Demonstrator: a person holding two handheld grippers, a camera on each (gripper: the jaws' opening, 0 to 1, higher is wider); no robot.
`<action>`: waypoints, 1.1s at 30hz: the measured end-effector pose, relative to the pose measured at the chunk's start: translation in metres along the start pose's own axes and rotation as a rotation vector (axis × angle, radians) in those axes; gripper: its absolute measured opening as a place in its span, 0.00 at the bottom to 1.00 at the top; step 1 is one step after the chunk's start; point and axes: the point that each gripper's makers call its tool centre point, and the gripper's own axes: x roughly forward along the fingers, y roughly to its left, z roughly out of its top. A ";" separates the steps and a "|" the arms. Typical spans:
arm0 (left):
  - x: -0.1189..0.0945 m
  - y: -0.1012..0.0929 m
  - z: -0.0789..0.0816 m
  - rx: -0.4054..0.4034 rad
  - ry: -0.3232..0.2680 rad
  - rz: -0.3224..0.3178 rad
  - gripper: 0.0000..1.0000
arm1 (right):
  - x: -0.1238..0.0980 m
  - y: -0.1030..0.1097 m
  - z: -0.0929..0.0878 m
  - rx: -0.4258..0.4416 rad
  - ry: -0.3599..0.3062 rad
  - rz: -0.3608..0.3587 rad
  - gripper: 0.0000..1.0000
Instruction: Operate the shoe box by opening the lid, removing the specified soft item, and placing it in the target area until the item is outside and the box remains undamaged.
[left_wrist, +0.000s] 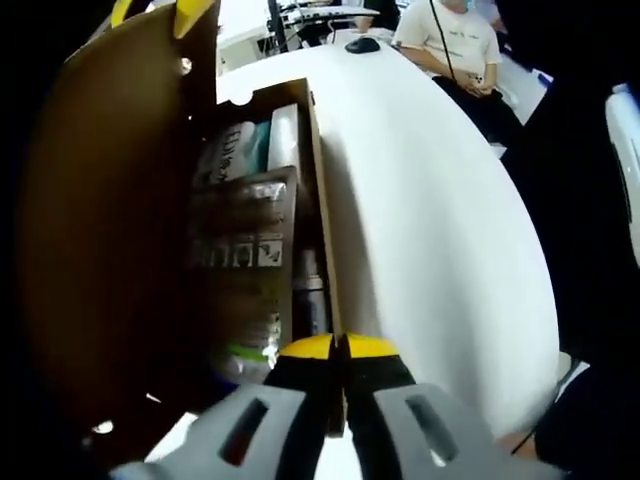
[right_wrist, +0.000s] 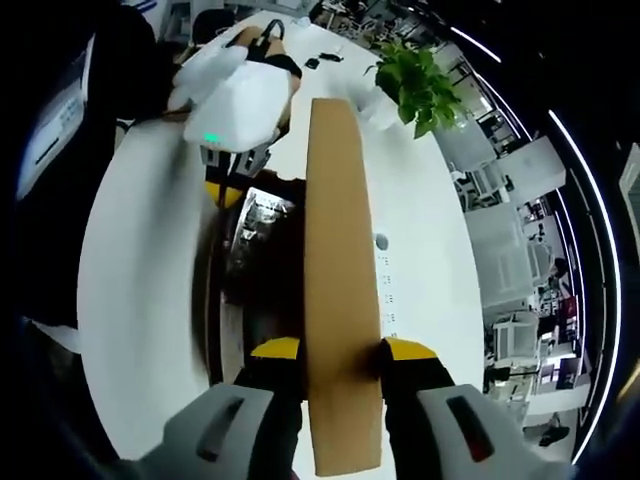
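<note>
**Lid's up, box is pinned, soft stuff waiting inside**

We've got the shoe box sitting open on the white bench. Our left gripper is pinched nearly shut on the box's side wall at the near rim, holding it down. Our right gripper has the lid clamped between its 2 jaws, with the cardboard standing up edge-on.

Inside we see a crinkly clear packet with printed labels, plus white and teal wrapped packs at the far end. We can't tell which one is the specified soft item. They all look light and squashy, so we'd guess a gentle pinch on a loose fold of wrapper works, though shiny plastic could slip.

The cardboard seems thin and stiff, probably easy to crease at the hinge if the lid gets pushed back too far.

The bench is smooth, pale and mostly bare beside the box. A potted plant sits at its far end, and a person is seated over there.
</note>
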 end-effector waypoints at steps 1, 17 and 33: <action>0.000 0.000 0.000 -0.001 -0.001 -0.001 0.02 | 0.000 -0.001 0.000 -0.001 0.000 -0.004 0.29; -0.001 0.000 -0.002 0.007 -0.001 0.007 0.02 | 0.007 -0.019 0.000 -0.002 0.013 -0.064 0.28; -0.001 0.000 0.000 0.006 -0.001 0.010 0.02 | 0.017 -0.048 -0.007 -0.061 0.062 -0.180 0.24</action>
